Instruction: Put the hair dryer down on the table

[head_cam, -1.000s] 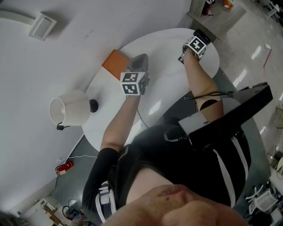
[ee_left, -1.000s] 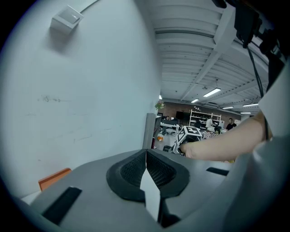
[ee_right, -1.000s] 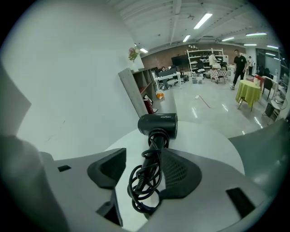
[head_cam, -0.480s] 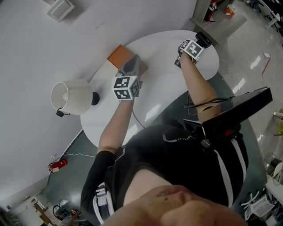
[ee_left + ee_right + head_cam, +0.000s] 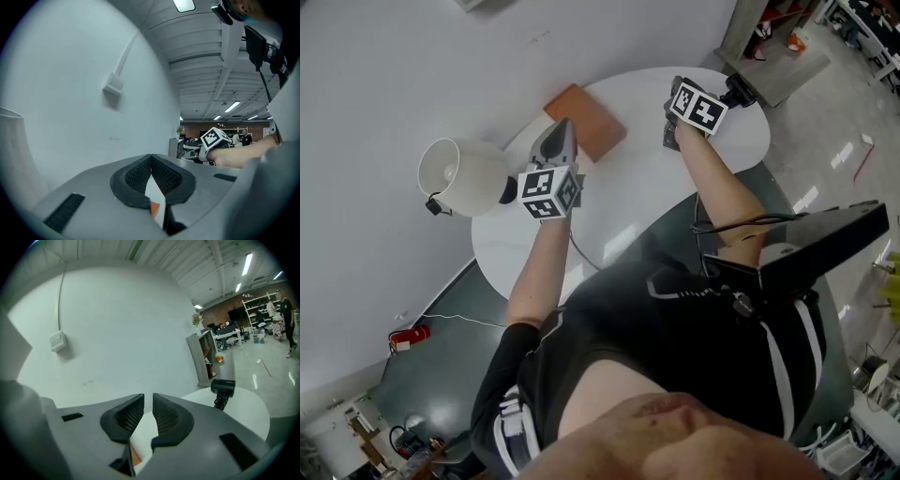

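The black hair dryer lies at the far right rim of the round white table; in the right gripper view the hair dryer rests on the tabletop to the right of my jaws, apart from them. My right gripper holds nothing and its jaws are closing, with a thin slit left between the pads. Its marker cube sits just left of the dryer. My left gripper hovers over the table's left part, shut and empty, with its pads touching.
An orange notebook lies at the back of the table, just right of the left gripper. A white-shaded lamp stands at the table's left edge. A white wall runs close behind the table. A grey cabinet stands beyond the dryer.
The right gripper's cube has moved left, off the hair dryer, which now shows by itself on the table. The left gripper has drifted left toward the lamp.
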The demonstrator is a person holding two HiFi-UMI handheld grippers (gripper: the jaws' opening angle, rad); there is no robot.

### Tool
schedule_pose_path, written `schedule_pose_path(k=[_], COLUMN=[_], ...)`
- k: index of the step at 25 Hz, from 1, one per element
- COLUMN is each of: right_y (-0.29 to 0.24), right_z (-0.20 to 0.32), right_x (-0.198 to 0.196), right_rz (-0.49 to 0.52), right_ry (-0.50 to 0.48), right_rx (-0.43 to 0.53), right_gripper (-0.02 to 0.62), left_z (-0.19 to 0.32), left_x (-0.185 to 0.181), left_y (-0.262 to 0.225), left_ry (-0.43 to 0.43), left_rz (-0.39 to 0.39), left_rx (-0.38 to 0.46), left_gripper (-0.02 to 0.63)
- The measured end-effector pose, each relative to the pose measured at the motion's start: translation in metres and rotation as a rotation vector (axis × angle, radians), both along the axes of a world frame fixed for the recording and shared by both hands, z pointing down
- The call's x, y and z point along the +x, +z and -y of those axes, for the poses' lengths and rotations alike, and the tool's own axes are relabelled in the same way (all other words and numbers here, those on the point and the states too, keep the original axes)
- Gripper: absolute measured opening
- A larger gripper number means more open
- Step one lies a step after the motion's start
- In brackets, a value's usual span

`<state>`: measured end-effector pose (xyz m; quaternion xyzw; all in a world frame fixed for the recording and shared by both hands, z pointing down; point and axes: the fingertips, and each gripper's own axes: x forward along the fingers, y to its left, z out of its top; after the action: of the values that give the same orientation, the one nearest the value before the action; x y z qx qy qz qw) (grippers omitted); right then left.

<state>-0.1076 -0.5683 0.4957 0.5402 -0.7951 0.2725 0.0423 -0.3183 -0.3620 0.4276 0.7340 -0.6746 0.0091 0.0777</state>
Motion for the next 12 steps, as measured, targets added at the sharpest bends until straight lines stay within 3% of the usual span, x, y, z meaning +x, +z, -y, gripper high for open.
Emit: schedule_pose_path(k=[9, 12], right_y=[-0.058, -0.074], right_z=[-0.06, -0.083], right_x=[-0.046, -0.069], right_rz=[0.032, 0.058], right_ry=[-0.106, -0.181], right_rx=[0.115, 0.148], right_gripper=[0.069, 0.069], left_z=[-0.057, -0.082], left_x=[-0.03, -0.04], left_y=[-0.024, -0.031], left_ry=[-0.076, -0.116], left_rz=[0.037, 0.051], left_rx=[0.046, 0.058], left_gripper=[0.032, 0.032])
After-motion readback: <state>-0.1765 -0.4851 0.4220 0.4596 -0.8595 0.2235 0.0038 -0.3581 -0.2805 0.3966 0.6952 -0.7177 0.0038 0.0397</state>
